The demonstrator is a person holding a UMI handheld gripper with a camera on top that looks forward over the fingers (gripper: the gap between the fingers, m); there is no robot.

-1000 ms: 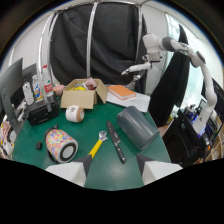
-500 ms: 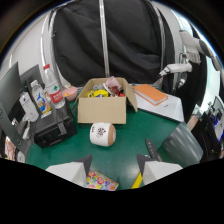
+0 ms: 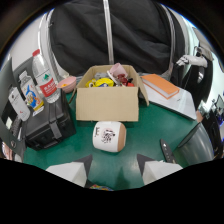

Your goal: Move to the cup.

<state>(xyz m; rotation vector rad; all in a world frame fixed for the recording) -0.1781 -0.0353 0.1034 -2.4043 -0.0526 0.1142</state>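
A white cup [image 3: 109,136] with dark markings lies on its side on the green mat [image 3: 150,135], its pinkish rim turned to the right. It rests just ahead of my gripper [image 3: 114,169], roughly centred on the gap between the two pale fingers [image 3: 75,170]. The fingers stand apart with nothing between them. Right behind the cup stands an open cardboard box [image 3: 107,102] filled with small colourful items.
A black case [image 3: 47,129] sits left of the cup, with a water bottle [image 3: 44,79], a smaller bottle [image 3: 27,97] and a pink bowl [image 3: 66,84] beyond it. An orange book [image 3: 160,85] on white paper lies to the right. A dark tool [image 3: 167,151] lies near the right finger.
The view has swung and closed in: the cup and the box now sit larger and nearer, with the cup centred just ahead of the fingers instead of off to one side.
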